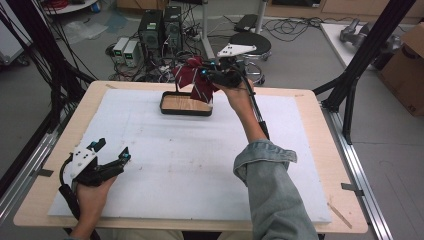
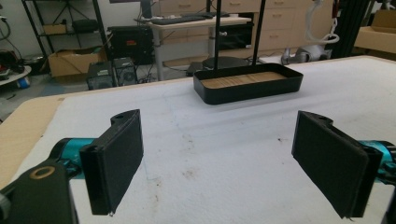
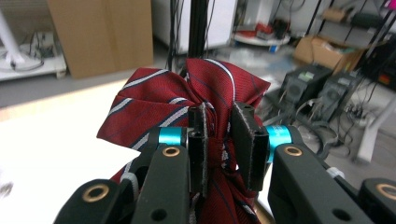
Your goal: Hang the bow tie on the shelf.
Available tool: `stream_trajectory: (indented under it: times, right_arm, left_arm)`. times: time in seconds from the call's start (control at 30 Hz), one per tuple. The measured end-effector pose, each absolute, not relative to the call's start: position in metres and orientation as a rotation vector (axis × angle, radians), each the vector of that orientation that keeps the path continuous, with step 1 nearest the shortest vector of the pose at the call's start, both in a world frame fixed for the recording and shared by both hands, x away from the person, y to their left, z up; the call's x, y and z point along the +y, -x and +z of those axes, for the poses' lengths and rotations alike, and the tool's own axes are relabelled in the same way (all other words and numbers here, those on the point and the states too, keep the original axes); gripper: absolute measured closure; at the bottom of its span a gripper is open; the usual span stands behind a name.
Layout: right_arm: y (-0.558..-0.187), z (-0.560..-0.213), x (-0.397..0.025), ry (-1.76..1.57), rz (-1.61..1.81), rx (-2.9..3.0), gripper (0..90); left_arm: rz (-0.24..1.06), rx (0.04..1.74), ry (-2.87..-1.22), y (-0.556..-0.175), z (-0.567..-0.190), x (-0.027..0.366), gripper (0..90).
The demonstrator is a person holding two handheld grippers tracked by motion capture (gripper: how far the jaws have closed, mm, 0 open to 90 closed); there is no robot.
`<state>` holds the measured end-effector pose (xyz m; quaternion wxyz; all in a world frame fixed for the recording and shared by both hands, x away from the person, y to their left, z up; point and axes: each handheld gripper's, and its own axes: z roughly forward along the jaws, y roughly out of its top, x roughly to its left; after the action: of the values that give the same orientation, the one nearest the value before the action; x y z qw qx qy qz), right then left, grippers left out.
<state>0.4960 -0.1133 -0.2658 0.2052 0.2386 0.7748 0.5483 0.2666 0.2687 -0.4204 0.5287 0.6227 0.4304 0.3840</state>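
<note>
r hand-held gripper (image 1: 212, 75) pinches red striped tie (image 1: 192, 75) over black tray (image 1: 186, 110); l hand-held gripper (image 1: 111, 152) wide.

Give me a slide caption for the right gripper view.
Right gripper clamps a bunched red striped tie, lifted above the white table.

You have two grippers at the table: the left gripper (image 1: 111, 151) at the near left with its jaws spread wide, and the right gripper (image 1: 209, 75) raised at the far middle, its jaws pinched on cloth. There is one red striped tie (image 1: 196, 80), bunched between those jaws. One black tray (image 1: 185, 110) with a wooden floor sits at the far middle of one white foam mat (image 1: 150, 165), which lies on one wooden table (image 1: 35, 185). Beyond the far edge you can count two dark computer towers (image 1: 161, 27), two small grey boxes (image 1: 126, 51) left of them, and one black round stool (image 1: 252, 45).
</note>
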Motion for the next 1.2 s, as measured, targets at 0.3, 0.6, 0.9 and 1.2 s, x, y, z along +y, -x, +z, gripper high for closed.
stream_trajectory:
  times: [0.3, 0.6, 0.9, 1.2]
  right_arm:
    - [-0.521, -0.265, -0.106, -0.680, 1.454, 2.172, 76.4]
    - [-0.532, -0.268, -0.131, -0.802, 1.352, 2.158, 76.4]
    - [-0.539, -0.278, -0.145, -0.854, 1.259, 2.188, 76.3]
    - [-0.537, -0.298, -0.150, -0.844, 1.250, 2.251, 76.2]
  left_arm:
    - [0.905, 1.027, -1.493, -0.267, -0.422, 0.269, 17.0]
    - [0.906, 1.028, -1.494, -0.266, -0.422, 0.269, 17.1]
    - [0.902, 1.028, -1.497, -0.267, -0.422, 0.270, 17.2]
    - [0.902, 1.027, -1.495, -0.266, -0.422, 0.270, 17.3]
